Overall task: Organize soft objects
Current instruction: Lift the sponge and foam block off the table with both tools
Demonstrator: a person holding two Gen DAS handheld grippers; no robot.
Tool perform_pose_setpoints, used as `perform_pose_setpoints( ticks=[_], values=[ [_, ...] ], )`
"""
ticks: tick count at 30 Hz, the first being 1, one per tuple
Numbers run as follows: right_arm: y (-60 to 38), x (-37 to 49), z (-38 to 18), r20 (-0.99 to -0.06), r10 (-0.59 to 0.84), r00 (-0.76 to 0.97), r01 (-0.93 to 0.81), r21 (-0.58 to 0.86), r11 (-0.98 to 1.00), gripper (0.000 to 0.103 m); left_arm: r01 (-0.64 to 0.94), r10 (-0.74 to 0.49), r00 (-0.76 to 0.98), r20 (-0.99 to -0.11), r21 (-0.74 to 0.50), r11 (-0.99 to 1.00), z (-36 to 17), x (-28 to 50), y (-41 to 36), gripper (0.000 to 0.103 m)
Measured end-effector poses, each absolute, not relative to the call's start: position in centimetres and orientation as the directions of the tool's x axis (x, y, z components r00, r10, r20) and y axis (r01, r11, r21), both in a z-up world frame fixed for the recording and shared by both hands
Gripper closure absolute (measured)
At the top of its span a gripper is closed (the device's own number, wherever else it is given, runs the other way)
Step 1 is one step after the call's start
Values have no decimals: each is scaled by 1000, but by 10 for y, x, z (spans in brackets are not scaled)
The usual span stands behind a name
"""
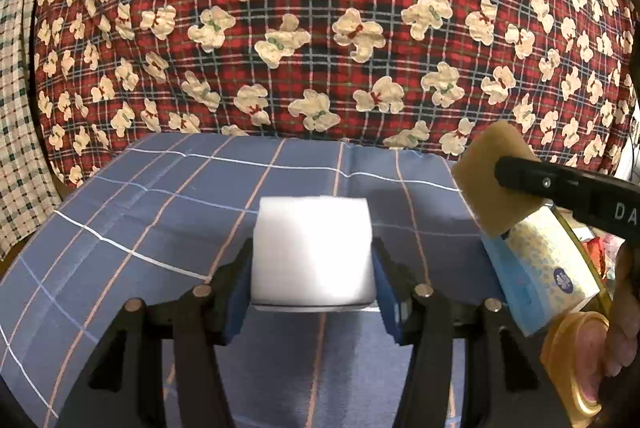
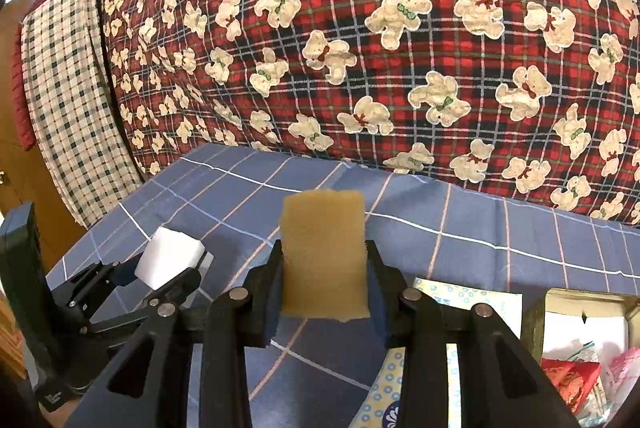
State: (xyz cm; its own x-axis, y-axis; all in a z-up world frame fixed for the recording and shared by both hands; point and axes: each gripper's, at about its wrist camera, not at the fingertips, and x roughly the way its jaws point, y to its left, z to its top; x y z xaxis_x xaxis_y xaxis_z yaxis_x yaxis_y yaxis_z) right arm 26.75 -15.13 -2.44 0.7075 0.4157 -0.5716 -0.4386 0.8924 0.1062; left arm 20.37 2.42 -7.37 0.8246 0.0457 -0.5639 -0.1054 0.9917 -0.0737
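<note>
Left wrist: left tool [image 1: 314,264] grips white sponge [image 1: 314,254]; right tool [image 2: 325,268] grips tan sponge [image 2: 324,248]

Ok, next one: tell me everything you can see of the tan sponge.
The tan sponge is a rectangular block of porous, coarse-looking foam, yellowish brown, its edges slightly ragged. It stands upright between the fingers of the right gripper, which pinch its lower sides, lifted clear of the blue checked cloth. In the left wrist view it hangs above a blue-patterned tissue pack.

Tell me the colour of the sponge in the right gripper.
Tan sponge; the right wrist view shows it best.
</note>
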Motion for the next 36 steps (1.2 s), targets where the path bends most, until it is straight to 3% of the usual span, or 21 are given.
perform_pose_setpoints(
  ticks=[17, 36],
  values=[
    [-155, 258, -19, -518, 421, 745, -439, 95, 893, 65, -142, 119, 866, -486, -11, 990, -64, 190, 16, 49],
    [-157, 246, -12, -461, 422, 781, -439, 74, 895, 65, -165, 140, 878, -457, -15, 986, -62, 184, 17, 49]
  ],
)
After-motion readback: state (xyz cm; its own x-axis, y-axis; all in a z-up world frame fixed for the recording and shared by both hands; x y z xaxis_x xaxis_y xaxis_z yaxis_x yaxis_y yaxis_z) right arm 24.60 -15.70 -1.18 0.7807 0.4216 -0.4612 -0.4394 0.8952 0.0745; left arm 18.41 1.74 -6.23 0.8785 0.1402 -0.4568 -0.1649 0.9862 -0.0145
